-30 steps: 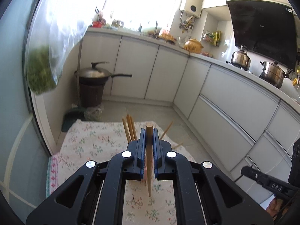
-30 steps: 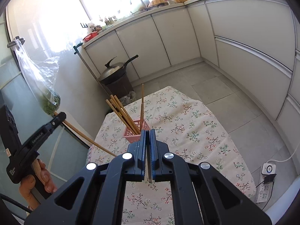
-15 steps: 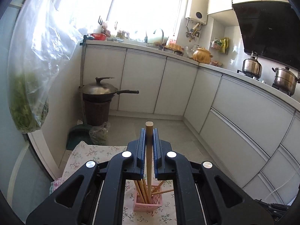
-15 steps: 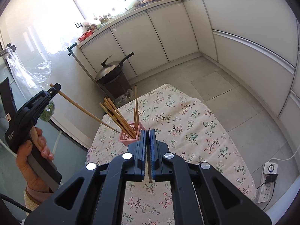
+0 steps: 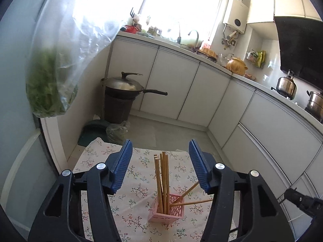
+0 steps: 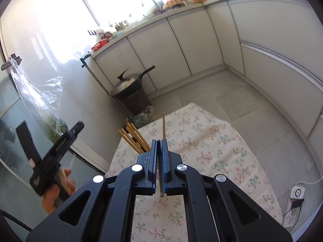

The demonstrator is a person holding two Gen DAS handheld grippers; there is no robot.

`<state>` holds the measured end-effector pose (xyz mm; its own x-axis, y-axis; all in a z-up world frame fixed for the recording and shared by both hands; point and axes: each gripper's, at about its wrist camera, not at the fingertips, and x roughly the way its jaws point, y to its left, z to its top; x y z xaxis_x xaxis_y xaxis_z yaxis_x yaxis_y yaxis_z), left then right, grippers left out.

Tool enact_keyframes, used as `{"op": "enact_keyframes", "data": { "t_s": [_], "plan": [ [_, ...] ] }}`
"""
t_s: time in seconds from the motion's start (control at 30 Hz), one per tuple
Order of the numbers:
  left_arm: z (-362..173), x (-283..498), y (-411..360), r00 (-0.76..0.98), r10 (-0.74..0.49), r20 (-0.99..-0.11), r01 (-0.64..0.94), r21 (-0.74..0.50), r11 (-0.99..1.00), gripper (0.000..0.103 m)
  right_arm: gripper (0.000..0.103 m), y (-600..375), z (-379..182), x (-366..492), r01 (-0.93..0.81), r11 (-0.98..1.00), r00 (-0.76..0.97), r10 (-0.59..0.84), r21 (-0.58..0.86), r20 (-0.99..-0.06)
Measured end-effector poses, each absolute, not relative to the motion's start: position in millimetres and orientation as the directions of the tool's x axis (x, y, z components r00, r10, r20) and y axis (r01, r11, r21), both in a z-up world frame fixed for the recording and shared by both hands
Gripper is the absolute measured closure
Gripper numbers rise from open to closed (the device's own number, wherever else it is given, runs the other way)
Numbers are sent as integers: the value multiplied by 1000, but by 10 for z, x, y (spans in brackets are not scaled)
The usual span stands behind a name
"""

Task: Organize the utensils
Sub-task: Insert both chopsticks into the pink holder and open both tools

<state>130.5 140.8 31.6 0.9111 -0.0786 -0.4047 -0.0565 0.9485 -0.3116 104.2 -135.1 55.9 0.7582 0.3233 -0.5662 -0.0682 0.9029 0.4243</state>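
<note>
A pink lattice holder (image 5: 166, 209) is seen standing on the floral cloth of the tabletop (image 5: 137, 183), well in from the far edge, with a cluster of wooden chopsticks (image 5: 163, 181) held upright inside it and two more (image 5: 193, 200) leaned out toward the right. The left gripper (image 5: 160, 164) is poised above the holder with its blue fingers (image 5: 121, 165) spread wide apart; they have just been opening, and nothing is pressed between them, the chopsticks being framed in the gap from farther off.

In the right wrist view, the right gripper (image 6: 159, 161) is shown with its fingers (image 6: 165, 161) clenched on a single thin chopstick (image 6: 163, 126), whose upper length is raised past the fingertips and whose lower end is seen below the pads. Behind those fingers, the tops of the bundled chopsticks (image 6: 133, 136) are visible near the far left corner of the tabletop (image 6: 212, 141); the holder itself is hidden there. At the left of that view, the left gripper (image 6: 77, 126) is gripped by a hand (image 6: 56, 193).

A lidded wok (image 5: 125, 85) is set on a dark bin (image 5: 118, 109) on the floor beyond the tabletop, and a clear bag of greens (image 5: 50, 86) is hung at the left.
</note>
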Motion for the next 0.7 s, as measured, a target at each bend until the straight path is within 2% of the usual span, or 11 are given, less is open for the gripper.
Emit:
{"op": "enact_keyframes", "data": {
  "t_s": [0.2,0.53,0.7],
  "plan": [
    [378,1207,1452,918,-66,-390,-57,-297,953,43,99,-1054,732,1458,-65,921,788,284,385,-546],
    [304,1300,1497,904,-93,-418,-51,-322,945,42,95,-690,183,2037,-52,932,763,269,359,-588],
    [420,1201,1428,916,-71,-394,-48,-285,957,41,95,-682,315,1883,-72,934,786,270,351,-557]
  ]
}}
